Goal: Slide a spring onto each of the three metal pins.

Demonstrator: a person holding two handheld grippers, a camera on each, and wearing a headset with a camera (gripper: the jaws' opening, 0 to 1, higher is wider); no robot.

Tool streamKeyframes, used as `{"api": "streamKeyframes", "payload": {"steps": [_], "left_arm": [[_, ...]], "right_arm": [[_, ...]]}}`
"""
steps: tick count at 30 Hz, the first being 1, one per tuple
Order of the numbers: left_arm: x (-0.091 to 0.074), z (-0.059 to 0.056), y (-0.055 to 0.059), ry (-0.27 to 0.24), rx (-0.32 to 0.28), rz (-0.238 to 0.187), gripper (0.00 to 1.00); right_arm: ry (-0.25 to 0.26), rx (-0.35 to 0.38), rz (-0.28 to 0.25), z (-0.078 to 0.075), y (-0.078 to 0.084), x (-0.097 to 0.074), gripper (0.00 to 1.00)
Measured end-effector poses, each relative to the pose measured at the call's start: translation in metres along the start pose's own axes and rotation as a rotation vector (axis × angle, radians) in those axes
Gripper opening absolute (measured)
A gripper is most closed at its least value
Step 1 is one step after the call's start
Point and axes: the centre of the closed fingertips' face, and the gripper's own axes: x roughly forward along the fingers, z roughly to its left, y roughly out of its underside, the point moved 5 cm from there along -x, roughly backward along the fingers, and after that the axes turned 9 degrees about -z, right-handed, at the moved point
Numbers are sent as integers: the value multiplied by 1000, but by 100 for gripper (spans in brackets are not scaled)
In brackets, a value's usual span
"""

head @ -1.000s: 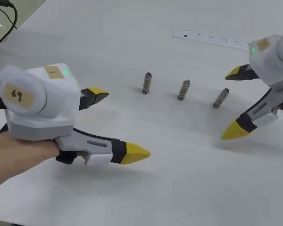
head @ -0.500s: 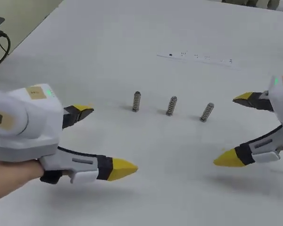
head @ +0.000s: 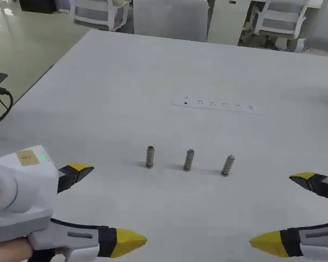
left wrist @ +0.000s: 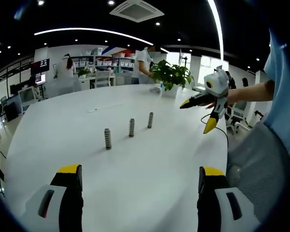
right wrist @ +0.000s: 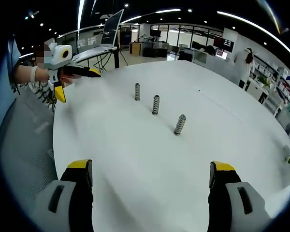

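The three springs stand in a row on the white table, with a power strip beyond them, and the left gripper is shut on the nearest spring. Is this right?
One point is wrong. The left gripper is open and holds nothing, apart from the springs, as the left gripper view shows. The row of three springs on the table and the power strip beyond are right.

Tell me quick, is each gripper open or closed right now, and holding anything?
Left gripper: open, holding nothing.
Right gripper: open, holding nothing.
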Motion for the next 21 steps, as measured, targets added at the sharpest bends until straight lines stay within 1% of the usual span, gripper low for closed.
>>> {"api": "streamKeyframes", "payload": {"steps": [1,2,4,5,6,7,8,9,11,13,15,17,18,21], "left_arm": [[-1,0,-1,-3,-2,0,98],[-2,-1,-3,-6,-5,1,98],[-2,-1,-4,-9,-9,-5,98],[-3,0,-4,-11,-11,-9,98],[-3,1,-4,-16,-13,-9,98],[-3,3,-4,-20,-19,1,98],[-3,4,-5,-22,-18,4,98],[-4,7,-6,-37,0,7,98],[-5,6,-11,-36,-13,-16,98],[-6,5,-12,-41,-8,-21,98],[-6,5,-11,-42,3,-24,98],[-6,4,-7,-43,-8,-18,98],[-7,2,-5,-44,-10,-16,98],[-8,-2,-2,-42,-9,-5,98]], "right_arm": [[1,-3,-1,0,1,-1,100],[12,3,0,1,4,-3,100],[39,50,-3,2,7,-5,100],[50,80,-19,3,5,-5,100],[52,93,-47,5,2,-6,100],[57,99,-64,8,1,-9,100],[53,92,-54,12,3,-13,100],[56,93,-50,16,5,-16,100],[57,94,-56,20,7,-21,100],[74,108,-51,22,11,-24,100],[81,119,-60,25,13,-28,100],[87,111,-59,28,14,-31,100],[92,107,-56,29,16,-33,100],[103,132,-74,31,16,-37,100]]}}
